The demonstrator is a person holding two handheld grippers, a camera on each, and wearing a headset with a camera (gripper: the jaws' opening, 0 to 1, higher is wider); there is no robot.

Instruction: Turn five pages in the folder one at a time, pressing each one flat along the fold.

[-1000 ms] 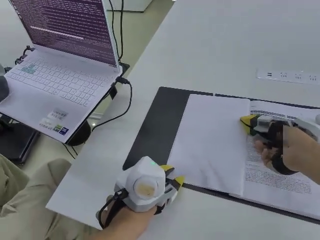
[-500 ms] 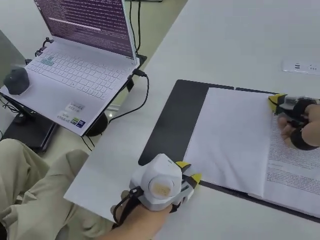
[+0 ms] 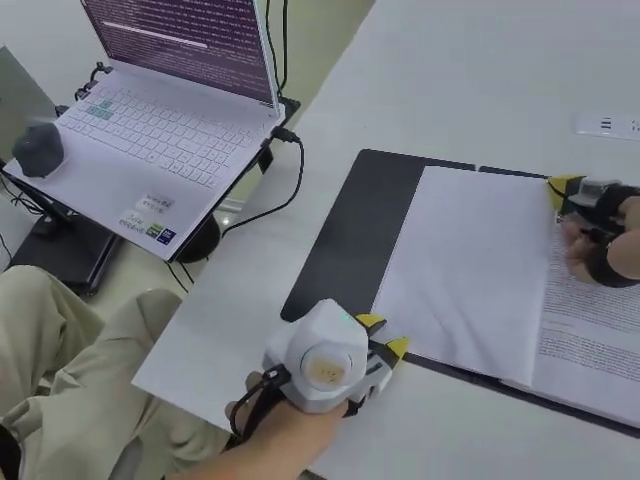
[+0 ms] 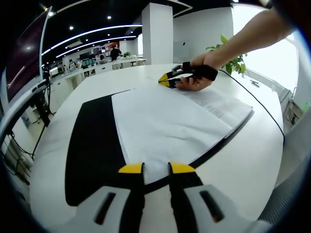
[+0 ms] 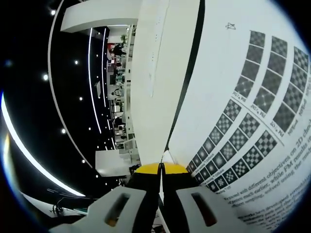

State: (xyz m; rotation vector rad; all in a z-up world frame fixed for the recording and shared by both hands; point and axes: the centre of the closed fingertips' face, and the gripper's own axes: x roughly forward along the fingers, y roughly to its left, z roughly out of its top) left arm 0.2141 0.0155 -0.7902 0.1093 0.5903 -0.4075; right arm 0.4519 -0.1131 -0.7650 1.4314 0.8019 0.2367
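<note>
**Pressing at the fold, page count unclear**

The folder lies open in front of you. At least one turned sheet lies blank side up on its left half, and a printed page faces up on its right half.

Your right gripper sits at the far end of the folder's fold. Its jaws are closed together, tips down on the crease, which looks like the flattening stroke for this sheet.

Your left gripper rests at the folder's near edge, by the turned sheet's corner. Its jaws are a narrow gap apart with nothing between them.

How many of the five turns are done can't be told, because the left side shows as one white surface. This press probably has the length of the fold left to run.
</note>
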